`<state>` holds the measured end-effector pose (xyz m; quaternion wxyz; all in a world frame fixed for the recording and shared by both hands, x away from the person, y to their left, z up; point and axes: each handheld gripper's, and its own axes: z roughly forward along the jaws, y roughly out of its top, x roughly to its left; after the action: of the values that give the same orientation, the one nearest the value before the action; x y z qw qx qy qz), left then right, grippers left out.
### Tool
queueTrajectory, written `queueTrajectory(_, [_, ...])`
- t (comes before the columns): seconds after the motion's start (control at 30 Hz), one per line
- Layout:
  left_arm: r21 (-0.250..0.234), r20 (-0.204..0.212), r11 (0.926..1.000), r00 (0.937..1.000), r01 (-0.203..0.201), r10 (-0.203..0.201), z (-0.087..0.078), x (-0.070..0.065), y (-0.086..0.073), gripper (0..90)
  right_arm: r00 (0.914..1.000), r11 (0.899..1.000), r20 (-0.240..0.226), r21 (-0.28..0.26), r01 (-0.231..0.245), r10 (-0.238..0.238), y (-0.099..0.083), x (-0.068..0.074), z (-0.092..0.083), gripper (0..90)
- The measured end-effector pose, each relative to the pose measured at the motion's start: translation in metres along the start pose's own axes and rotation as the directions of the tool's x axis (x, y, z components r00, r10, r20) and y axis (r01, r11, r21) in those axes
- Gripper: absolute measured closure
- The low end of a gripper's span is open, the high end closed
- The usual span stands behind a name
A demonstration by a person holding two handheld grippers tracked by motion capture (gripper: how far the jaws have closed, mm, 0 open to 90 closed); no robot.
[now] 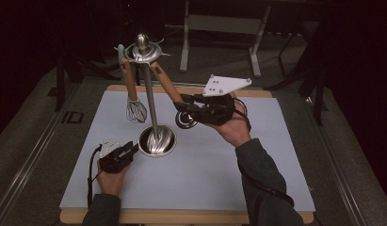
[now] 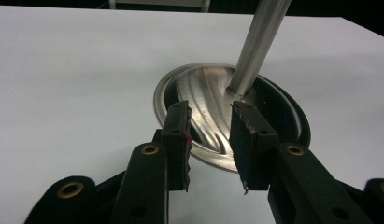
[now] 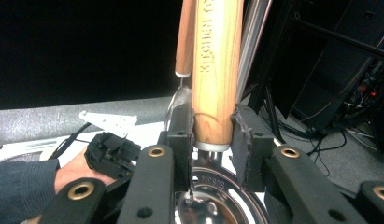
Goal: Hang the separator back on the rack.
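Here, the right gripper [image 3: 212,135] pinches the ladle [image 1: 174,95] by its wooden handle, hanging at one o'clock from the stand [image 1: 156,140]; the left gripper [image 2: 210,140], jaws spread, rests at the stand's eight o'clock.

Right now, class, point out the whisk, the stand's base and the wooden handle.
whisk [image 1: 136,112], high view, wire head.
stand's base [image 2: 206,95], left gripper view, swirled metal dish.
wooden handle [image 3: 216,79], right gripper view, lettered shaft.

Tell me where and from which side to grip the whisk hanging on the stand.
Grip the whisk on its wooden handle, just above the wire head. It hangs near upright from the stand's top ring, left of the pole, so probably come in level from the left with the left gripper, whose jaws are open; the wire loops would likely flex.
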<state>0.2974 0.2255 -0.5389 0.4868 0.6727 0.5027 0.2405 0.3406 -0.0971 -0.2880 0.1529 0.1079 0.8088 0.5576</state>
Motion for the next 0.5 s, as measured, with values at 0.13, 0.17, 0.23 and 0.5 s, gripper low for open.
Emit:
queueTrajectory(0.13, [0.0,0.0,1.0,1.0,-0.001,0.001,0.0,0.0,0.0,68.2,1.0,1.0,0.001,-0.007,0.006,-0.006,0.001,0.001,0.003,70.8])
queueTrajectory(0.17, [0.0,0.0,1.0,1.0,-0.001,0.001,0.0,0.0,0.0,68.2,1.0,1.0,0.003,-0.006,0.005,-0.005,0.001,0.002,0.004,70.8])
queueTrajectory(0.23, [0.0,0.0,1.0,1.0,-0.001,0.001,0.0,0.0,0.0,68.2,1.0,1.0,0.004,-0.009,0.005,-0.005,0.002,0.002,0.006,70.7])
queueTrajectory(0.5, [-0.002,0.001,1.0,1.0,0.002,-0.002,0.0,0.0,0.0,68.2,0.9999,1.0,0.01,-0.007,0.004,-0.004,0.005,0.003,0.012,70.7])
